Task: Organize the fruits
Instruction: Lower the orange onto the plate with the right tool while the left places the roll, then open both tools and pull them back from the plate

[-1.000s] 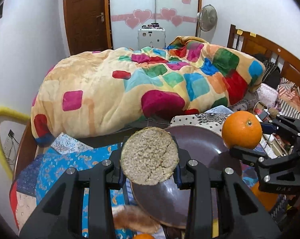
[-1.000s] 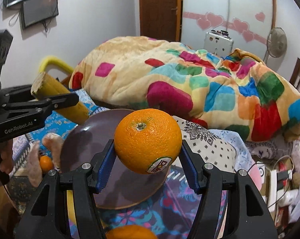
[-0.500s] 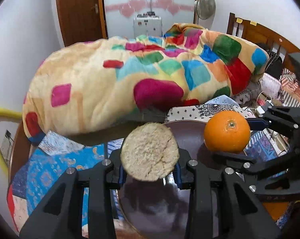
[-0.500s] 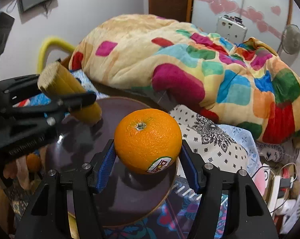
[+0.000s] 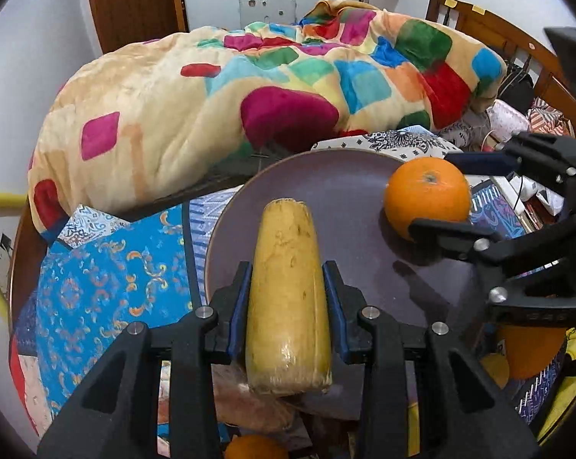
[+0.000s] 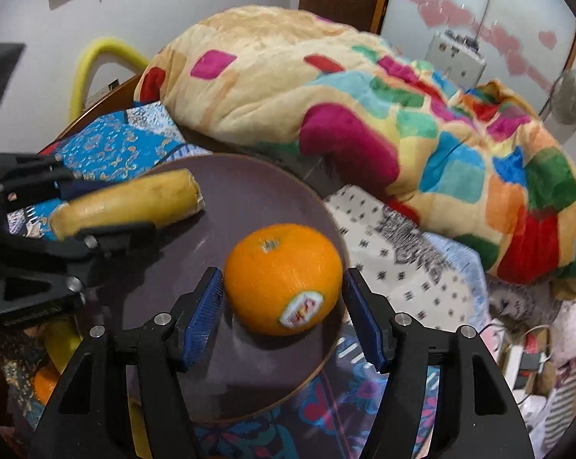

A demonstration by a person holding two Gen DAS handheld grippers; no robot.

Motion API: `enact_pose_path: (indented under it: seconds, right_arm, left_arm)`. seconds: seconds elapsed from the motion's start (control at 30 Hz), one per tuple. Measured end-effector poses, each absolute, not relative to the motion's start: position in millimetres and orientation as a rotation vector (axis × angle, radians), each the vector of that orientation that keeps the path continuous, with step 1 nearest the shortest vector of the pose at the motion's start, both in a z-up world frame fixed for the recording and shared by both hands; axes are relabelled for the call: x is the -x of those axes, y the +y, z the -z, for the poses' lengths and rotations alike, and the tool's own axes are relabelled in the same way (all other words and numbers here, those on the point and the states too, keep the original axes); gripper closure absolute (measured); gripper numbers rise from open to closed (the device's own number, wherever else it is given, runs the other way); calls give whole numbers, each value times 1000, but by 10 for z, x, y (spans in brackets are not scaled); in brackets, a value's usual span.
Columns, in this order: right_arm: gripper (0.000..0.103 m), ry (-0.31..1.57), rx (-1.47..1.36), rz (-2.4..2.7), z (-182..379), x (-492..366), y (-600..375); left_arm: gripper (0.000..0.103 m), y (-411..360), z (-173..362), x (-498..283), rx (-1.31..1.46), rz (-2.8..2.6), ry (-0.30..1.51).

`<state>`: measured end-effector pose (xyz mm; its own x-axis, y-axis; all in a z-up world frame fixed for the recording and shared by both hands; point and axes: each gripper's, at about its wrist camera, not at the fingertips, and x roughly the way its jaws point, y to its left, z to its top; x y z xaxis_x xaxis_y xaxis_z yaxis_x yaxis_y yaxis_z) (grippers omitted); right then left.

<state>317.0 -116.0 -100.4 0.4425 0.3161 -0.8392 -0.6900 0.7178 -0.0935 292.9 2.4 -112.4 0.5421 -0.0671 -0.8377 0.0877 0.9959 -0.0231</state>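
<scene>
Plate (image 5: pixel 326 176): dark purple, round, lying on the patterned bedding; serves as landmark and presumably the collecting spot for the fruit.

Orange (image 6: pixel 284 277): resting on the plate's right part, sticker facing the camera. Right hand-held gripper (image 6: pixel 284 306): released, blue pads standing apart on either side of the orange, apparently to leave it there.

Yellow fruit (image 5: pixel 288 298): long, cut-ended, over the plate's near-left edge. Left hand-held gripper (image 5: pixel 288 298): clenched on it, held lengthways, probably for laying down beside the orange.
</scene>
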Motion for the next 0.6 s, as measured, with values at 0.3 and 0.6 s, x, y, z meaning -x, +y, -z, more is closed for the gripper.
enact_pose_path:
  seconds: [0.3,0.6]
  right_arm:
    - [37,846,408,-623,817,-2969,-1252]
    - [35,751,319,-592,476,-2505,-1406]
  left_arm:
    - [67,67,698,-2657,-17,82,881]
    - [64,133,408,-2130,-13,72,820]
